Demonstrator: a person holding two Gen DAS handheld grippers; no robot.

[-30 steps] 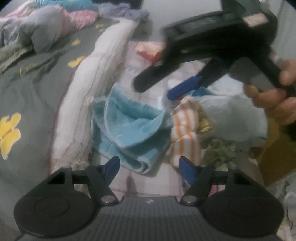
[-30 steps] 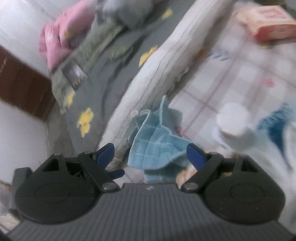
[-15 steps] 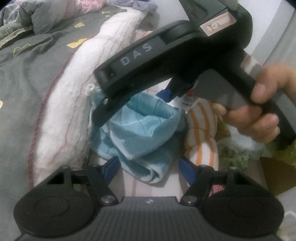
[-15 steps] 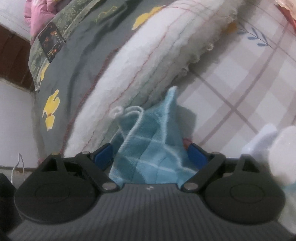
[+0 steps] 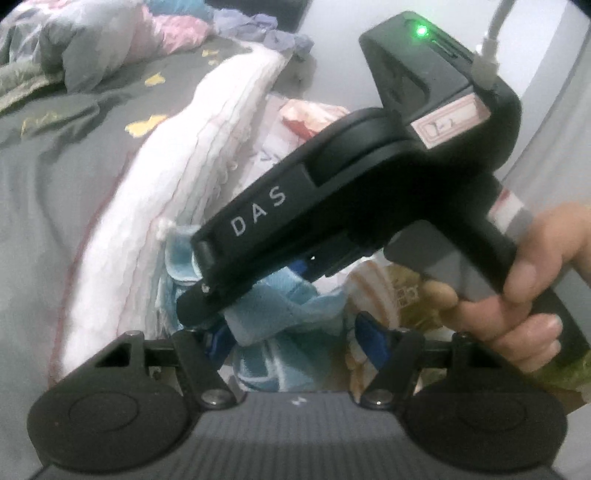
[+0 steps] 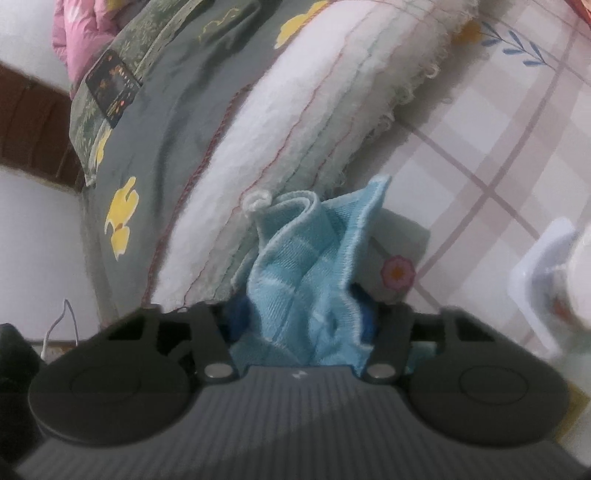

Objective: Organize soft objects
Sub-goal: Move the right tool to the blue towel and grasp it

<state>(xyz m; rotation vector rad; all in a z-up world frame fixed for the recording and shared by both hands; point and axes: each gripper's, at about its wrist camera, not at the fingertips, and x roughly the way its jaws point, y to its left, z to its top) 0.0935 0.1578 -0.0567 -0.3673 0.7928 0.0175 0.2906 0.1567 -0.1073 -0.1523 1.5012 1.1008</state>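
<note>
Towel [image 6: 314, 266] bunched upright in closing right claw [image 6: 301, 325], peak up.

Both views are lit softly and evenly by dim, cool indoor light with a bluish cast; no single source shows, and no hard glare. Shadows are faint: a soft grey one lies on the checked sheet [image 6: 517, 122] beside the towel [image 6: 310, 266] and under the white blanket [image 6: 295, 122]. Fisheye bending curves everything near the rims, and the corners go black. In the left wrist view a green lamp [image 5: 421, 30] glows on the right hand-held gripper [image 5: 258, 314], whose lettering reads clearly, while the bed [image 5: 55, 166] behind is smeared. The right wrist view is hazier (its near black housing is blurred), and a white object [image 6: 554, 269] at the right edge is washed out.
</note>
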